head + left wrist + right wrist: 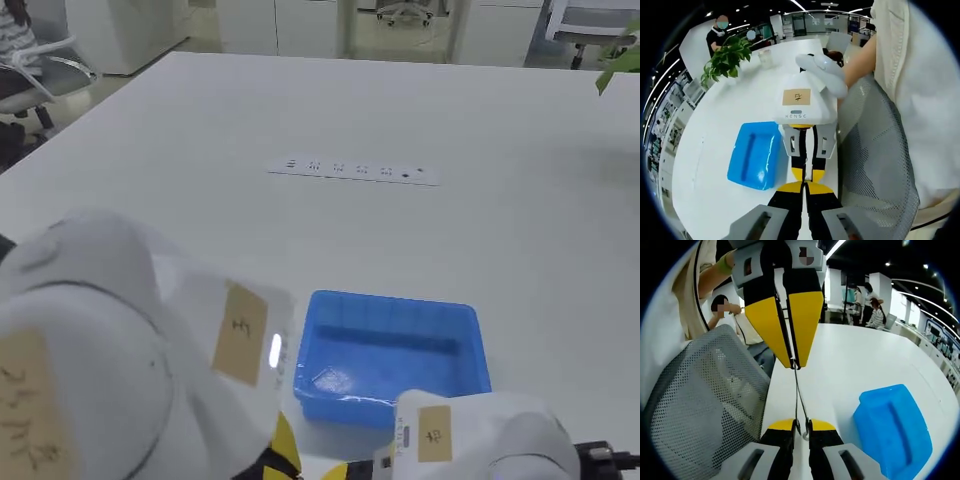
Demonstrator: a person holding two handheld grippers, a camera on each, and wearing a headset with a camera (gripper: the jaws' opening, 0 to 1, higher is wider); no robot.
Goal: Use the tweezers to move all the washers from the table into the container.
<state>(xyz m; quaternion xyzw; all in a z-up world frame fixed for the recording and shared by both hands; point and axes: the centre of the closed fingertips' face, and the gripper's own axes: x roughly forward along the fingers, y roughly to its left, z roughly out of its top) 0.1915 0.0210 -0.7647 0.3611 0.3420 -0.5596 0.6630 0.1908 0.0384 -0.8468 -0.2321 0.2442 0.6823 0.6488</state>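
Left gripper (794, 364): in the head view its housing carries a tan sticker (240, 335) with one handwritten character, too blurred to read. A larger tan sticker (25, 410) lower on the same housing has handwritten strokes, illegible.

Right gripper (807, 175): tan label (796, 96) on the housing, one handwritten character, not securely readable. Below it is a short grey printed line (796, 116) of capitals, too small to resolve.

Socket strip (352, 171), mid-tabletop: small dark markings, unreadable.

Pretty sure it's an open-plan office: big white table (400, 110), grey mesh chair (705, 390), potted green plant (727, 59).
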